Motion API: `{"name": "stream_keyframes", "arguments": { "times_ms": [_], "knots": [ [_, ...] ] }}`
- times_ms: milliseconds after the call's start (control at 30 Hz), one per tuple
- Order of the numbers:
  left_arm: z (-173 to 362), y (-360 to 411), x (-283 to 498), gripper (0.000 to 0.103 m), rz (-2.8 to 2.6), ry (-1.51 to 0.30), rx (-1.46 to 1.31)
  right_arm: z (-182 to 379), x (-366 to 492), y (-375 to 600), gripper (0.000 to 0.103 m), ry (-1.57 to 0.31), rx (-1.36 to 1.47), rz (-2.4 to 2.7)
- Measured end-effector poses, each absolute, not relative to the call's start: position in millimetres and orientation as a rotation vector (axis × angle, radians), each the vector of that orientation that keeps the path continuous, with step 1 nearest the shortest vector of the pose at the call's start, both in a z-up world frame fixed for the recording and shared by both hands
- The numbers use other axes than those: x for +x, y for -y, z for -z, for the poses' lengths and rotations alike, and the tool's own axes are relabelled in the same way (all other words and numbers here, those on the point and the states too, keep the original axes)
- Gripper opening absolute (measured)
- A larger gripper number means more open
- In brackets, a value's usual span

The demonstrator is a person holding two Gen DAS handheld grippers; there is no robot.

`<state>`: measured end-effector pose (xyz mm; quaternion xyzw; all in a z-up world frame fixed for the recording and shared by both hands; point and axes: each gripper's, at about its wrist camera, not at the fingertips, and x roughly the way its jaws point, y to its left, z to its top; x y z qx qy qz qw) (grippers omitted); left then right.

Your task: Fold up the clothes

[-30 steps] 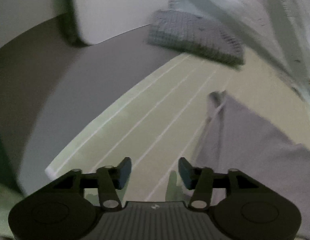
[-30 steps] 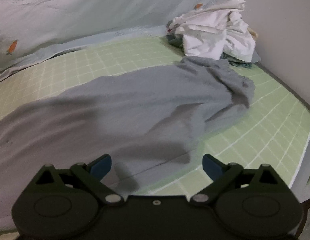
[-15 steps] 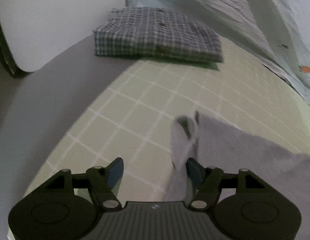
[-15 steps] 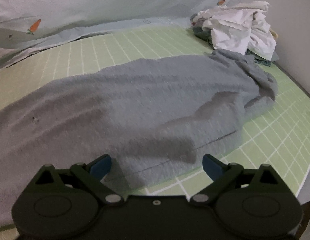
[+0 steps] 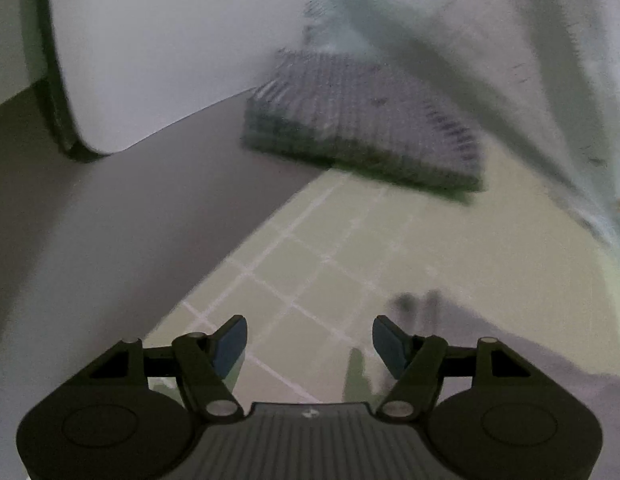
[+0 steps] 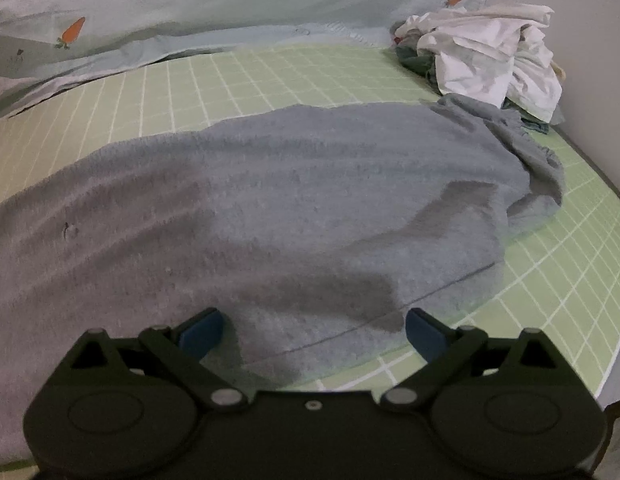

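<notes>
A grey-blue garment [image 6: 270, 200] lies spread across the green gridded mat [image 6: 270, 68], bunched at its far right end. My right gripper [image 6: 314, 330] hovers open over the garment's near hem, nothing between its fingers. In the left wrist view, blurred by motion, my left gripper [image 5: 310, 346] is open above the mat [image 5: 350, 248], and a corner of the grey garment [image 5: 490, 344] lies just right of its right finger. A folded checked shirt [image 5: 362, 124] rests at the mat's far edge.
A crumpled pile of white and dark green clothes [image 6: 490, 52] sits at the far right of the mat. Pale blue bedding with carrot prints [image 6: 190, 8] runs along the back. A white wall and grey surface [image 5: 110, 220] border the mat on the left.
The left gripper swung away from the garment corner and opened wider; that view is now blurred. The right gripper moved closer over the garment hem, still open.
</notes>
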<state>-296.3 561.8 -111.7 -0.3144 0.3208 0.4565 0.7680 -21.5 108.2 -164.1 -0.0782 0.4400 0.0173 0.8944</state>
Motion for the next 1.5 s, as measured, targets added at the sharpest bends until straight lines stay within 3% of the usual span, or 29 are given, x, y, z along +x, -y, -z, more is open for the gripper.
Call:
{"name": "stream_keyframes", "arguments": {
  "times_ms": [67,100,133,200,400,633,733,867,933,967,1400,1500],
  "knots": [
    [104,-548,-288,0.065,-0.897,-0.691,-0.654,166,-21,-108,0.100,-0.915,-0.164,-0.037],
    [102,-541,-283,0.053,-0.847,-0.693,-0.637,166,-21,-108,0.100,-0.916,-0.165,-0.037],
    [101,-535,-277,0.030,-0.802,-0.703,-0.619,167,-20,-108,0.100,-0.917,-0.166,-0.038],
    [106,-526,-262,0.009,-0.741,-0.748,-0.586,168,-19,-108,0.101,-0.919,-0.168,-0.039],
    [126,-522,-248,0.011,-0.769,-0.808,-0.575,169,-19,-105,0.102,-0.919,-0.157,-0.051],
    [131,-523,-248,0.036,-0.790,-0.822,-0.540,172,-19,-102,0.103,-0.922,-0.121,-0.049],
    [134,-524,-244,0.042,-0.777,-0.824,-0.530,173,-19,-102,0.103,-0.922,-0.116,-0.048],
    [137,-523,-236,0.038,-0.766,-0.830,-0.502,173,-18,-102,0.103,-0.922,-0.110,-0.047],
    [137,-522,-232,0.007,-0.773,-0.837,-0.483,173,-18,-102,0.103,-0.922,-0.107,-0.046],
    [138,-522,-231,0.002,-0.777,-0.842,-0.474,173,-18,-102,0.103,-0.922,-0.106,-0.045],
    [77,-531,-263,0.002,-0.884,-0.705,-0.458,160,-27,-96,0.103,-0.902,-0.115,-0.079],
    [93,-543,-266,0.003,-0.931,-0.738,-0.478,156,-28,-87,0.103,-0.887,-0.083,-0.096]
  ]
}}
